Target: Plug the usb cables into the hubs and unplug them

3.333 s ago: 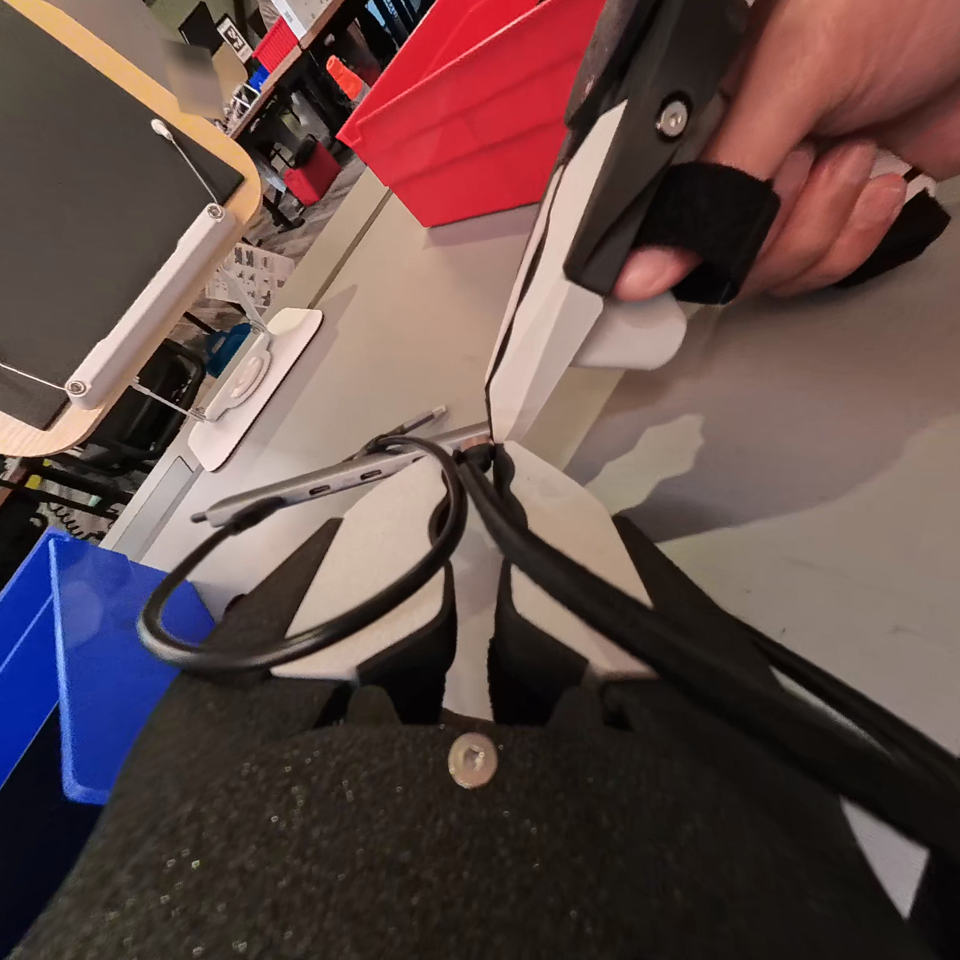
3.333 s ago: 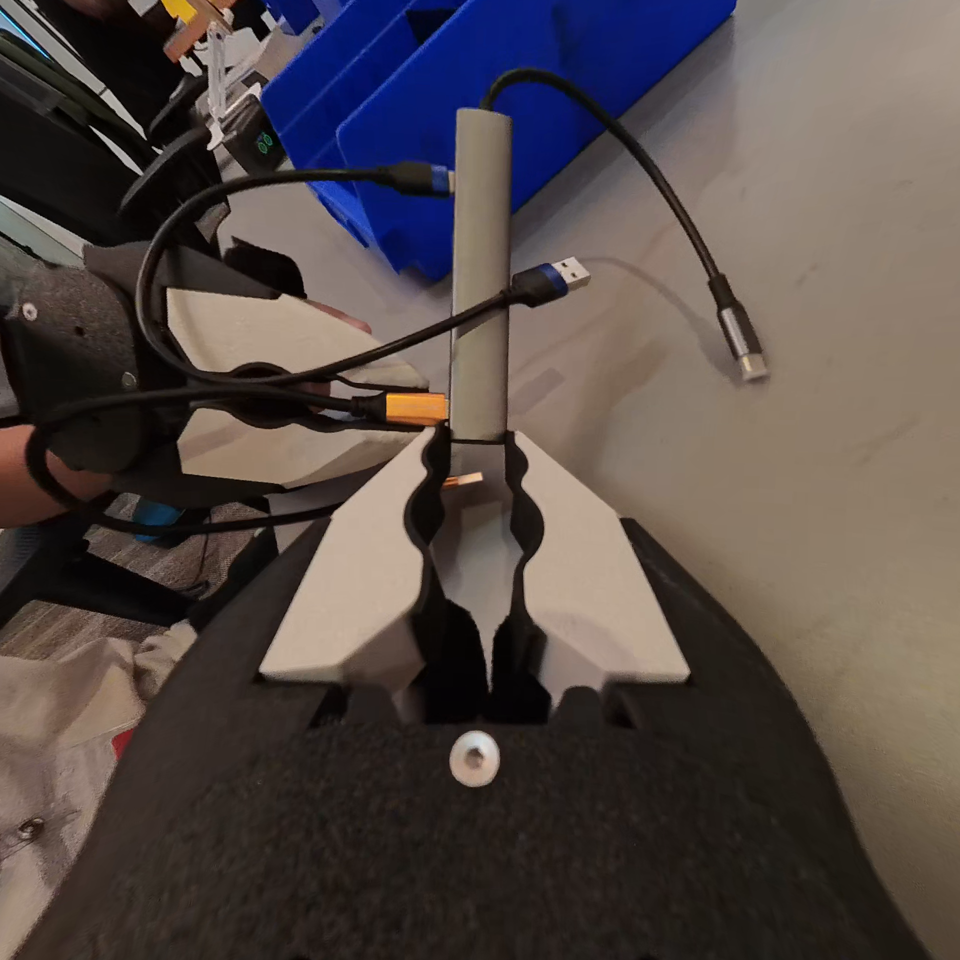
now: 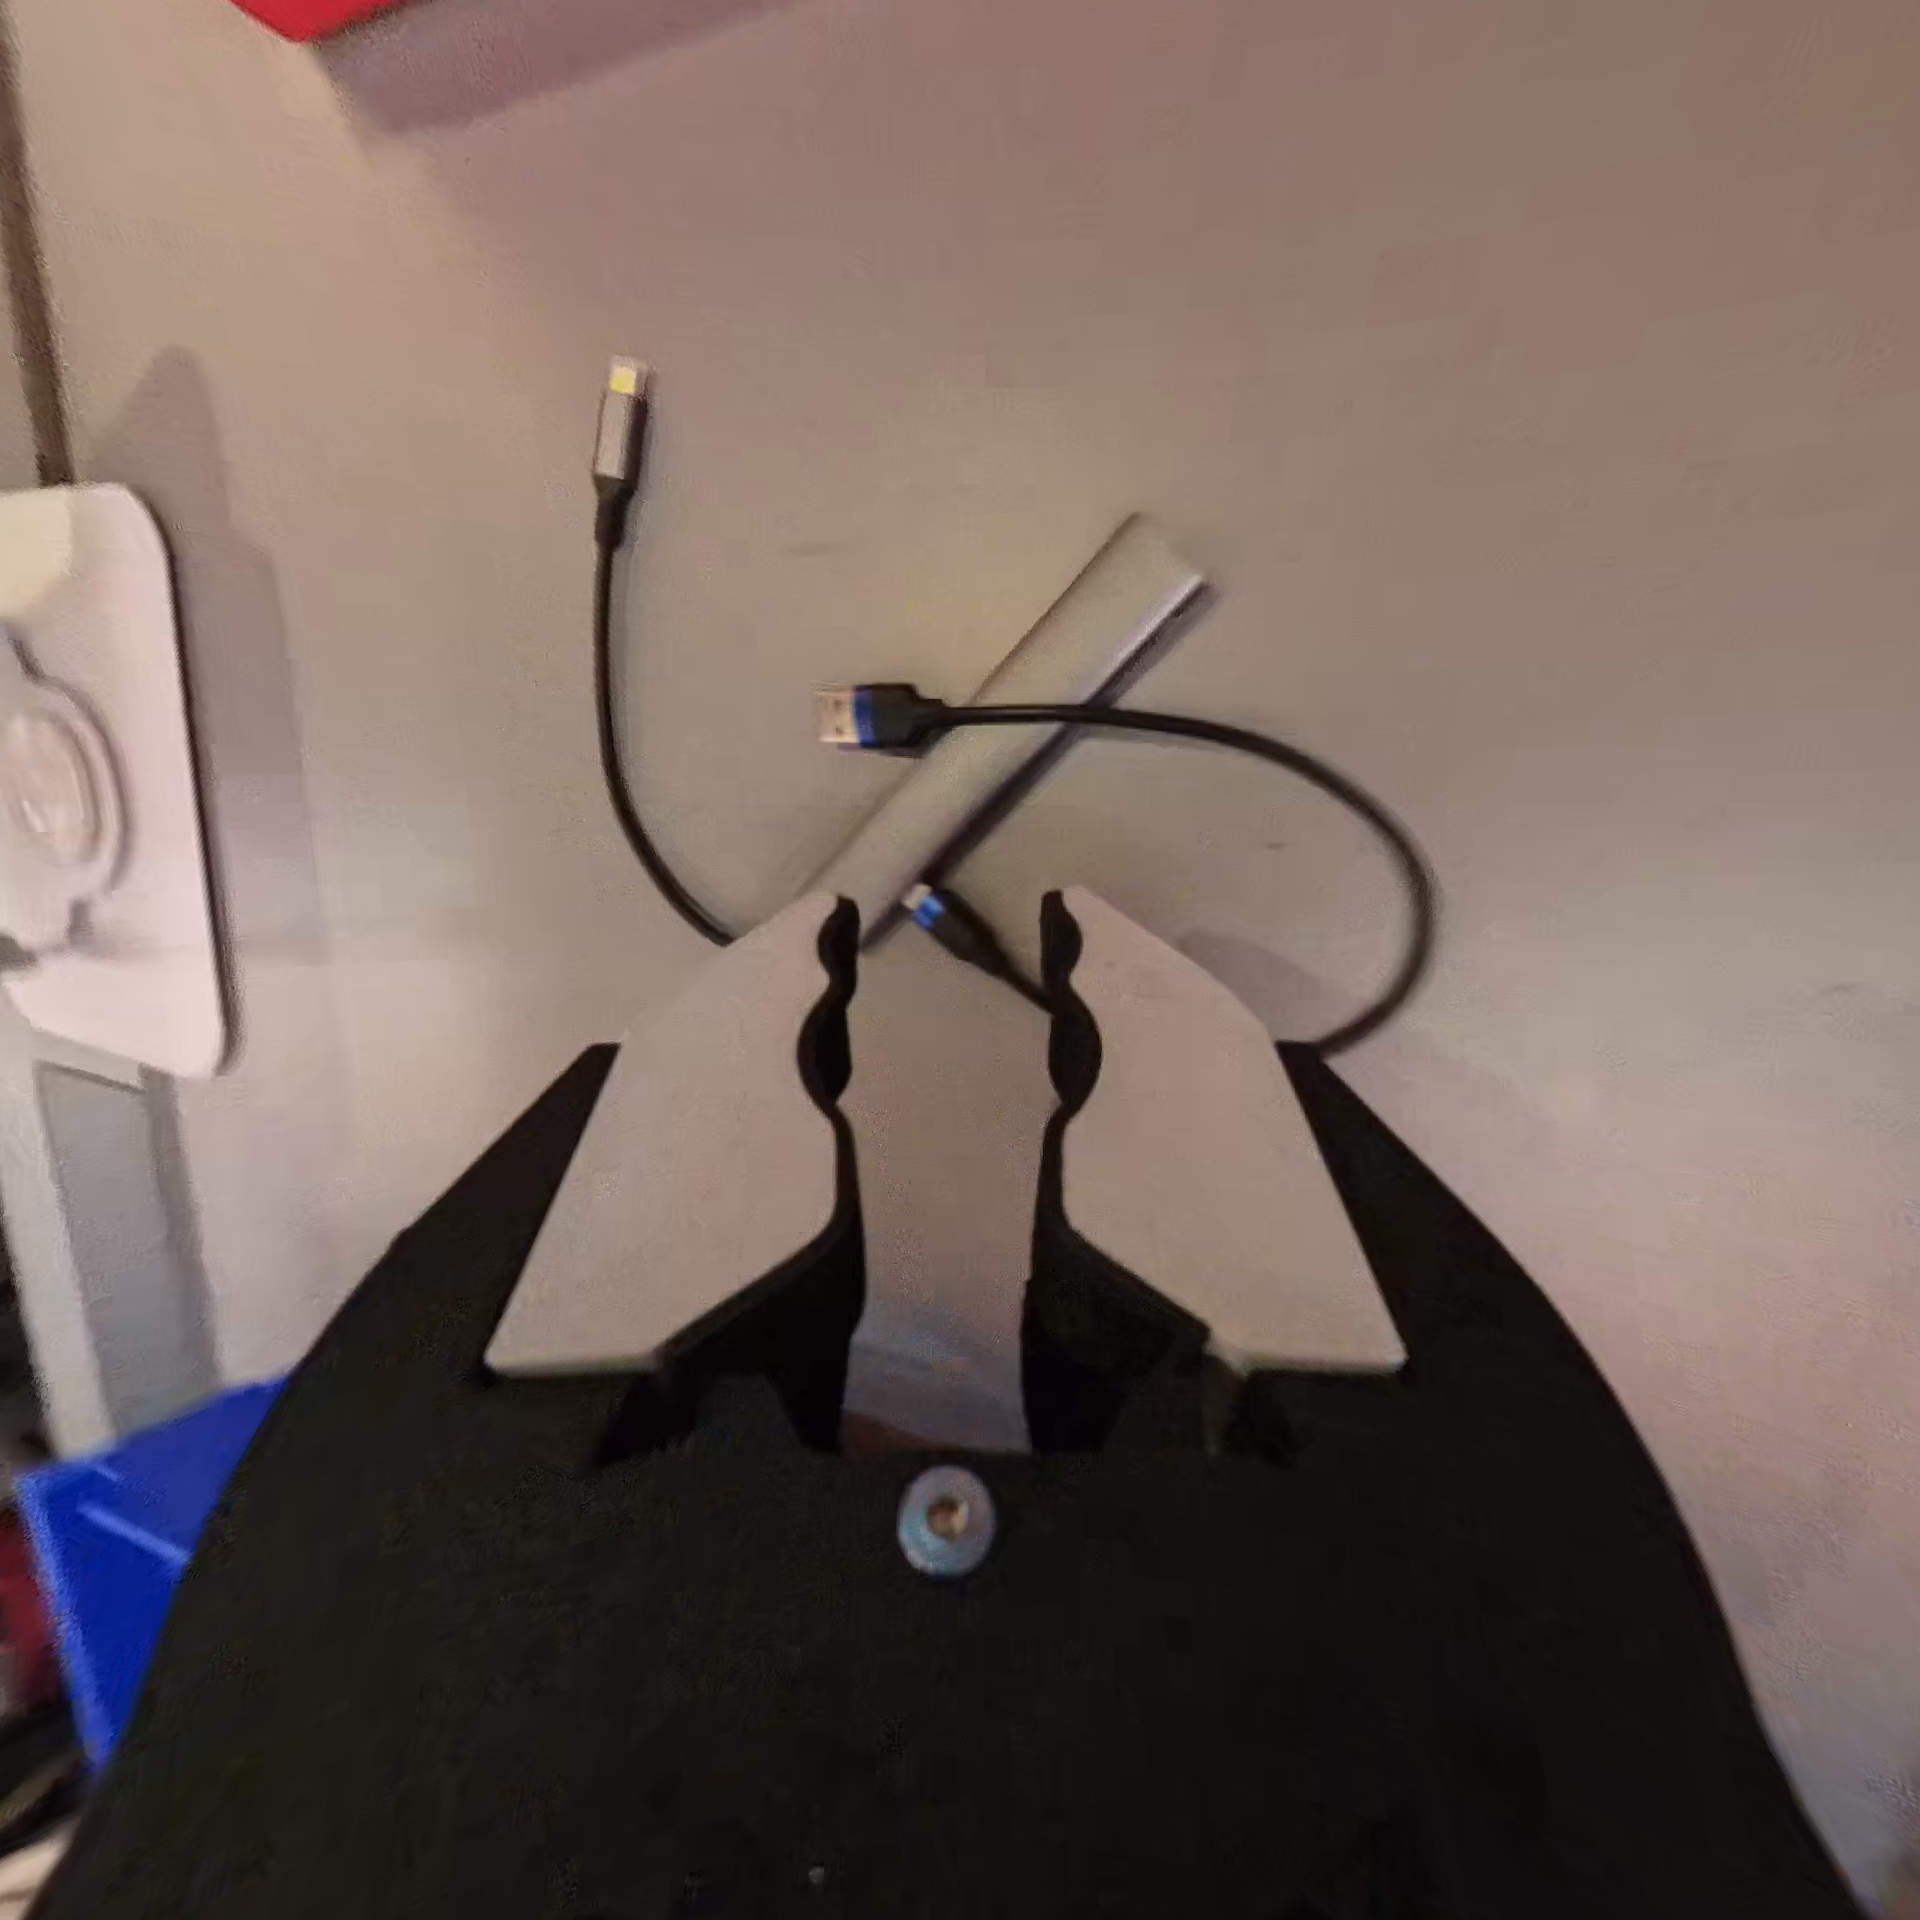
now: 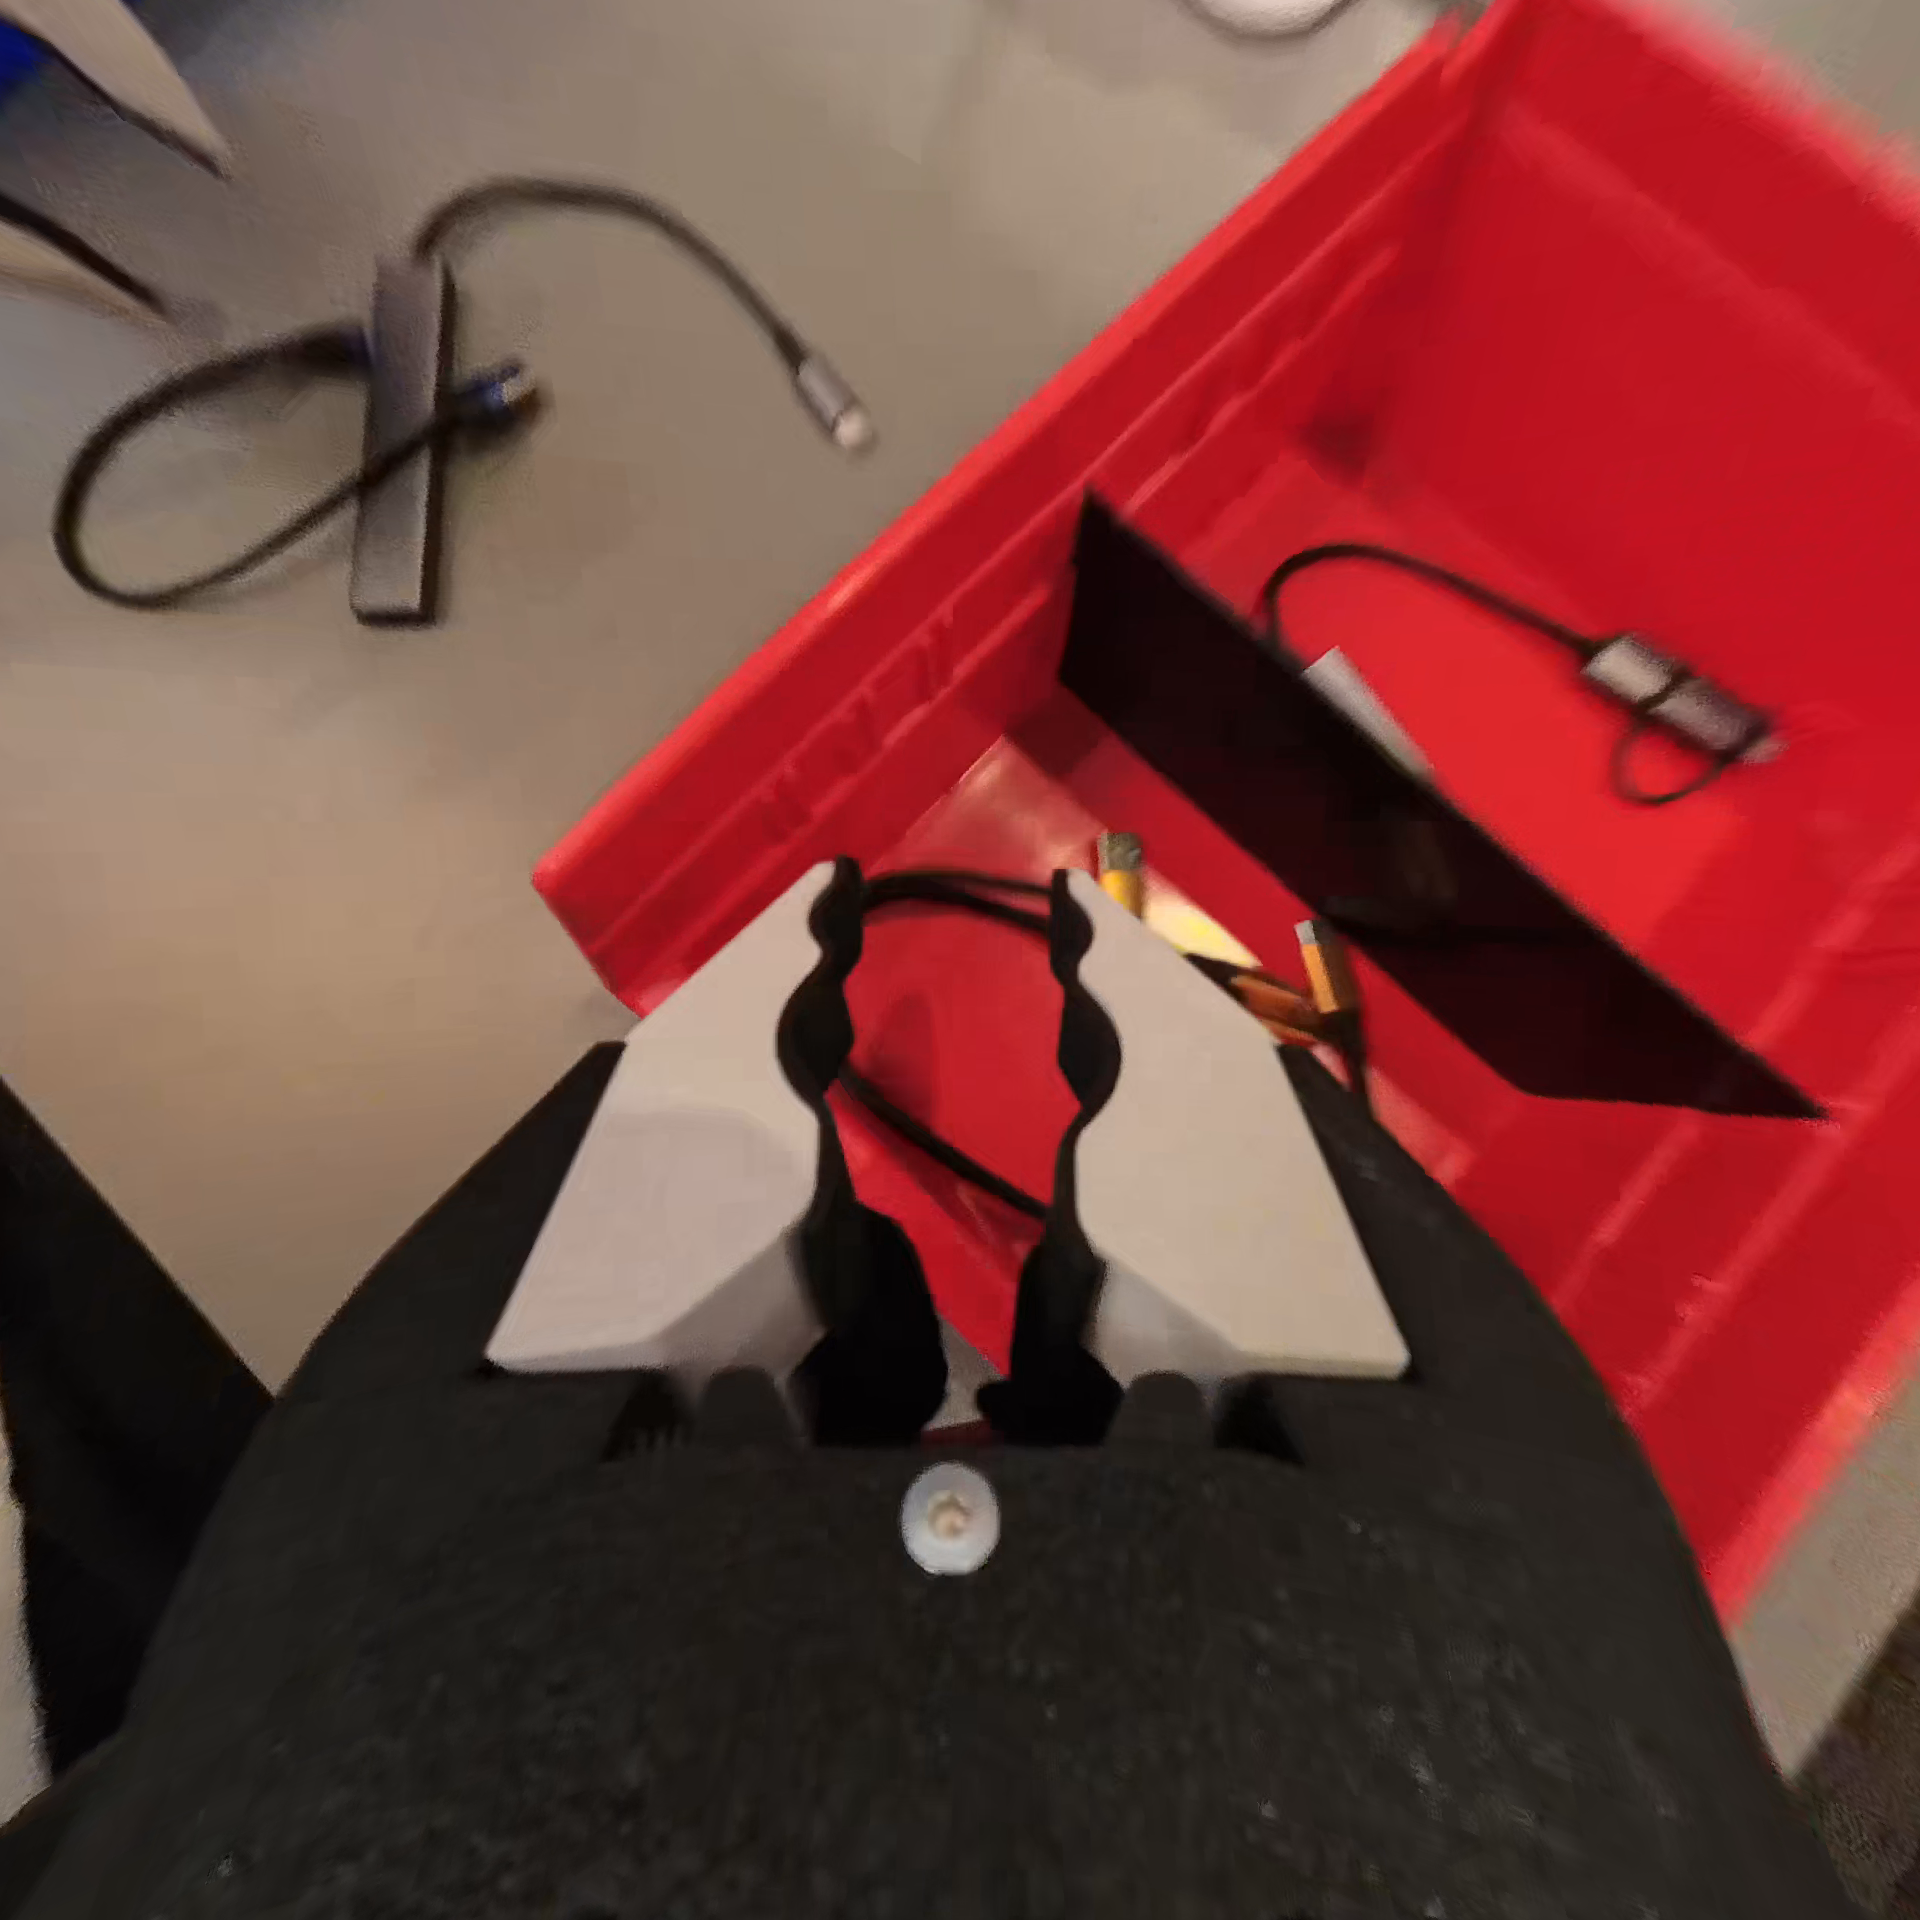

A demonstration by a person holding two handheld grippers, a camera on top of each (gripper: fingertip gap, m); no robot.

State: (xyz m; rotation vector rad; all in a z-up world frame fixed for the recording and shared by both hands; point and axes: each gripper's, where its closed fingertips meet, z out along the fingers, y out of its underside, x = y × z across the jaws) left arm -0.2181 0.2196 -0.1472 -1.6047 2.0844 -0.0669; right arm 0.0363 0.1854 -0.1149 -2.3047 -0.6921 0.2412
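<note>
A grey USB hub lies diagonally on the table just ahead of my left gripper, which is open and empty above it. A black cable with blue-collared plugs has one end plugged into the hub's near end and the other plug loose over the hub. The hub's own lead ends in a grey plug. The hub also shows in the right wrist view. My right gripper is open and empty over the red bin, where a black cable with orange plugs lies.
A black divider splits the red bin; another grey hub with its cable lies in the far compartment. A white pad sits at the table's left edge and a blue bin lower left. About 25 centimeters separates my left fingertips from my right. My right tips are about 25 centimeters from the hub, my left tips only 6 centimeters. Seen from the left wrist view as well. The grey plug sits 15 centimeters or so from the ends of my left fingers. It turns up in the right wrist view as well.
Both grippers have opened and let go. The orange-plug cable now lies in the red bin. The hub lies flat on the table, released by the right gripper, which has moved over the bin.
</note>
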